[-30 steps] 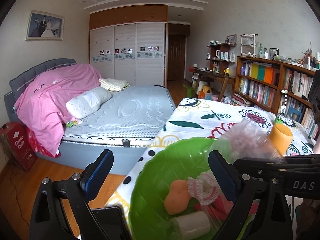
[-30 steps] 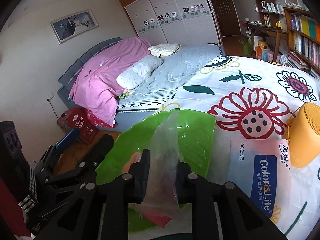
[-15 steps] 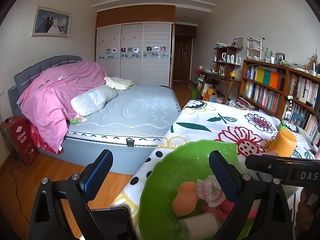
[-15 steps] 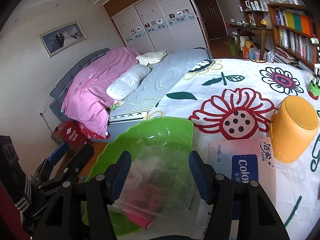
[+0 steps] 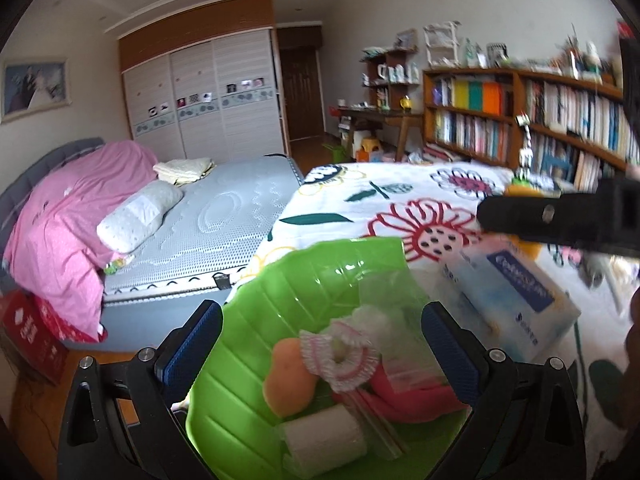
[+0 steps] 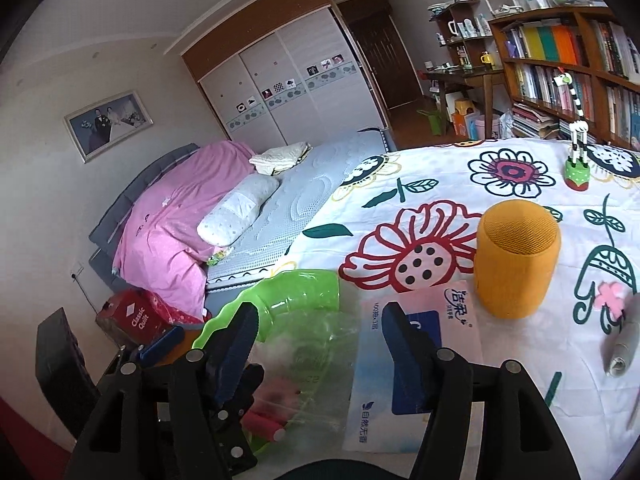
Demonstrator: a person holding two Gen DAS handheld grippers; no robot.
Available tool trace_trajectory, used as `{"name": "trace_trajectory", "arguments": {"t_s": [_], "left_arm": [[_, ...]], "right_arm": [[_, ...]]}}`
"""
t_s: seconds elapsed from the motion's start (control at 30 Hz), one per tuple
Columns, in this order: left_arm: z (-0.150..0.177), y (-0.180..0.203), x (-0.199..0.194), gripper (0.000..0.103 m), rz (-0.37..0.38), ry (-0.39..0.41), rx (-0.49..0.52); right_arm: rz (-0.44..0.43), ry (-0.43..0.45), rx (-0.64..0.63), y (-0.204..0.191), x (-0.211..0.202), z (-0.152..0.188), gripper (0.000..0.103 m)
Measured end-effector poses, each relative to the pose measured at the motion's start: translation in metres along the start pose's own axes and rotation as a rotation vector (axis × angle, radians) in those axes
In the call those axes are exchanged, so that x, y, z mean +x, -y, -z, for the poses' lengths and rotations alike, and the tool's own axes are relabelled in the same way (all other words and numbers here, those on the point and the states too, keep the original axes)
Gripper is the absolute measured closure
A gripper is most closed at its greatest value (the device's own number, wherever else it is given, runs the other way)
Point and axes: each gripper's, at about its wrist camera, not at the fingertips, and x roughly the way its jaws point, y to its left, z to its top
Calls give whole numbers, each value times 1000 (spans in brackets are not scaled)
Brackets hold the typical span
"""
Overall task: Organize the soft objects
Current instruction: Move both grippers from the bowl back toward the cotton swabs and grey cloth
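**Clearing the bowl and lining up the next soft item**

The right hand-held gripper is hanging with its jaws spread wide and nothing between them, low in the centre of the right wrist frame, just above the clear plastic bag that is lying over the rim of the green bowl. The left hand-held gripper is also standing open and empty, its blue pads framing the bowl at the bottom of the left wrist frame.

Inside the bowl, an orange sponge, a frilly pink-and-white hair tie, a white roll and a pink item are sitting together under the bag. Just beside the bowl, to its right in the frame, a tissue pack is lying flat on the flowered counter; a yellow speaker is standing behind it.

To do this step well, the right side is best lifting straight up first, so the pads are not snagging the loose film. The tissue pack looks like the nearest remaining soft piece, though that is only a judgement. Its wrapper is slippery, so a grip across the narrow width, pads squared, should be holding better than a corner pinch. The grey roll at the right edge is too blurred to identify.
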Motion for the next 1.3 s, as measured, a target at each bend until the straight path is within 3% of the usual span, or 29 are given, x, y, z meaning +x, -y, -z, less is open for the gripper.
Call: {"name": "trace_trajectory", "arguments": {"t_s": [0.33, 0.7, 0.8, 1.03, 1.3], "left_arm": [[1, 19, 12, 3, -89, -38, 154], [4, -2, 21, 3, -169, -69, 123], [5, -4, 18, 3, -157, -65, 111], [-2, -11, 8, 3, -42, -60, 36], [-8, -6, -1, 3, 17, -46, 9]], "right_arm": [[24, 77, -11, 6, -27, 3, 34], [27, 124, 21, 22, -48, 5, 30], [34, 125, 17, 25, -53, 8, 30], [88, 114, 28, 46, -63, 19, 29], [220, 98, 86, 99, -85, 37, 29]]}}
